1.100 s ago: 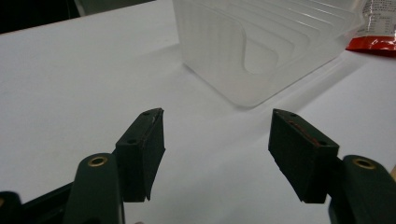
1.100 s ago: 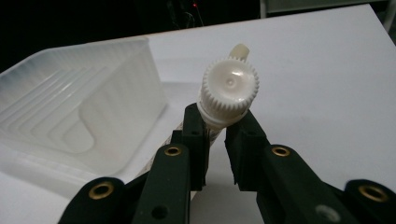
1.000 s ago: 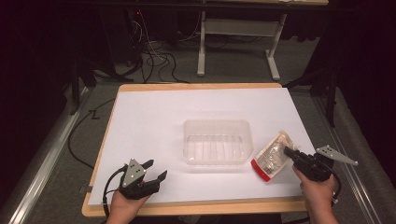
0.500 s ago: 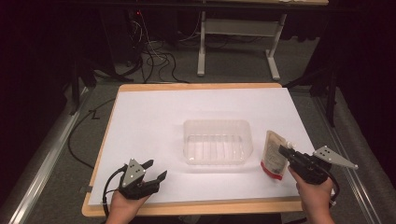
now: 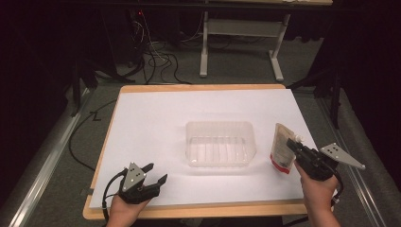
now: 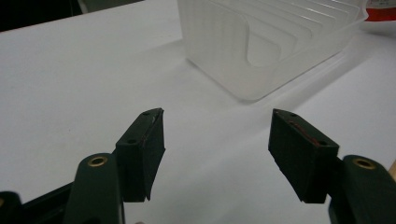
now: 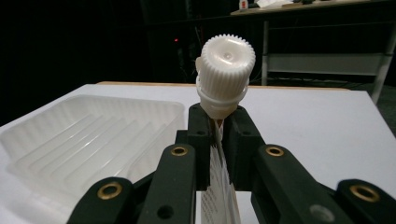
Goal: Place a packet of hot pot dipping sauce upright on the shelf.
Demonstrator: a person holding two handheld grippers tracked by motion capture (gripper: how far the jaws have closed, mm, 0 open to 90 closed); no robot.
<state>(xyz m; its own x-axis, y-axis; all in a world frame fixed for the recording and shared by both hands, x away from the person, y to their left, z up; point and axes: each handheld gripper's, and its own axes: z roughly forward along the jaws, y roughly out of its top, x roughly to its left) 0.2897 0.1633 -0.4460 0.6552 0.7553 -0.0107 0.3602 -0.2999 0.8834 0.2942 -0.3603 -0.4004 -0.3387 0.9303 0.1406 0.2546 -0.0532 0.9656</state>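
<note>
Your right gripper [image 5: 294,145] held off table's right side, jaws just closed, pinching spouted pouch [image 5: 283,147] below its white cap [image 7: 226,63]; pouch upright, just right of clear tray [image 5: 220,143]. Your left gripper [image 5: 155,174] low at near-left edge, jaws spread, nothing between. White sheet [image 5: 156,123] covers table; bare room left of tray. Dark room, cables [image 5: 156,56] behind.

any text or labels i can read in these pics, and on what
None can be read.
Pouch: small print on its side in the right gripper view, too blurred to read; its red band at the bottom carries marks too small to make out.
Clear tray: no text.
Grippers: no markings.
</note>
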